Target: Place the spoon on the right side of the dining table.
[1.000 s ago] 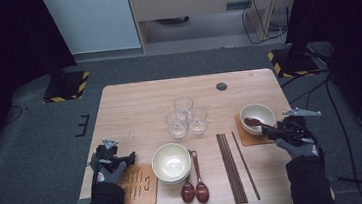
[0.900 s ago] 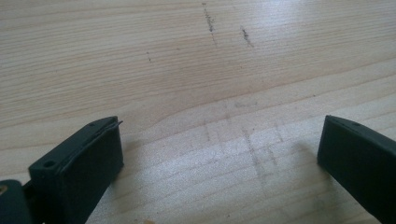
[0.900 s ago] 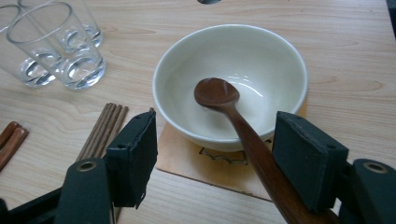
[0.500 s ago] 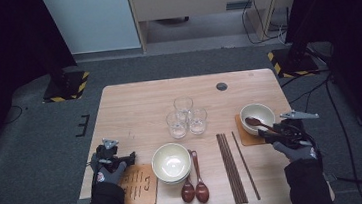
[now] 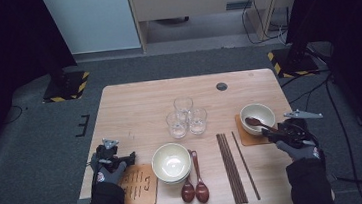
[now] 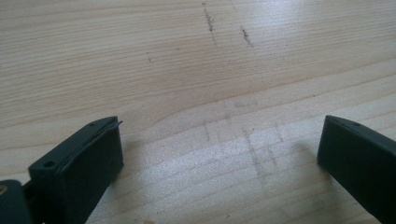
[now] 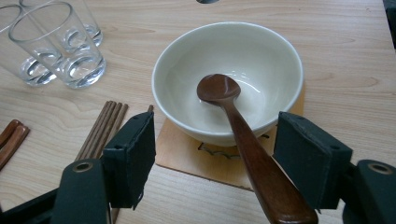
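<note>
A dark wooden spoon (image 7: 243,135) lies with its head in a white bowl (image 7: 261,60) and its handle leaning over the rim. The bowl stands on a wooden coaster (image 7: 187,154) at the table's right side. My right gripper (image 7: 215,140) is open around the handle, and its jaws have just been opening a little. The handle runs between the jaws, closer to the right one, and neither pad presses on it. In the high view the right gripper (image 5: 272,134) sits just right of that bowl (image 5: 257,113). My left gripper (image 5: 126,159) rests open near the table's left edge, with bare wood between its jaws (image 6: 222,135).
Three glasses (image 5: 185,116) stand in the middle of the table. Nearer the front are a second white bowl (image 5: 171,161), two dark spoons (image 5: 195,188) and several chopsticks (image 5: 233,167). Another wooden coaster (image 5: 138,185) lies beside my left hand.
</note>
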Demonstrator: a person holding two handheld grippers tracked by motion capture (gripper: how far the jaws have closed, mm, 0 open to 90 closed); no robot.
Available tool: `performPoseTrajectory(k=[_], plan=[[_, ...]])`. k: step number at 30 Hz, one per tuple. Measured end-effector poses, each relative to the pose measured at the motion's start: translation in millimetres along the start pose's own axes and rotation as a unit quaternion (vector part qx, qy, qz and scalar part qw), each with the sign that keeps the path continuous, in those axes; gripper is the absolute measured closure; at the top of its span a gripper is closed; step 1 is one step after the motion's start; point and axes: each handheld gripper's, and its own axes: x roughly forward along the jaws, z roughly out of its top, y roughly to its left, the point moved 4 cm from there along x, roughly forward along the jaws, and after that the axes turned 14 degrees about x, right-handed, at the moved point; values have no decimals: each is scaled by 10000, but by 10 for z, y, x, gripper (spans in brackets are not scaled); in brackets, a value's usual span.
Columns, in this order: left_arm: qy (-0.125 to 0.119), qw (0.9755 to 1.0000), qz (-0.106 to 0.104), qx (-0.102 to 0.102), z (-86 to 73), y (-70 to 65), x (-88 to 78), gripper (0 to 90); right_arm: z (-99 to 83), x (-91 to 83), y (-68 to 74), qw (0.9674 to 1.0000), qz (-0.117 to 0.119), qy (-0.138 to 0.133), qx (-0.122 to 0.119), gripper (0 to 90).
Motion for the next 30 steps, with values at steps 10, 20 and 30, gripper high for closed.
performPoseTrajectory(k=[10, 20, 30], plan=[[0, 10000, 0, -1, 0, 0, 0, 0, -88, 5, 94, 9999, 114, 120, -39, 306], [0, 10000, 0, -1, 0, 0, 0, 0, -140, -24, 187, 9995, 258, 160, -41, 310], [0, 10000, 0, 0, 0, 0, 0, 0, -166, -11, 278, 9992, 341, 198, -92, 312]])
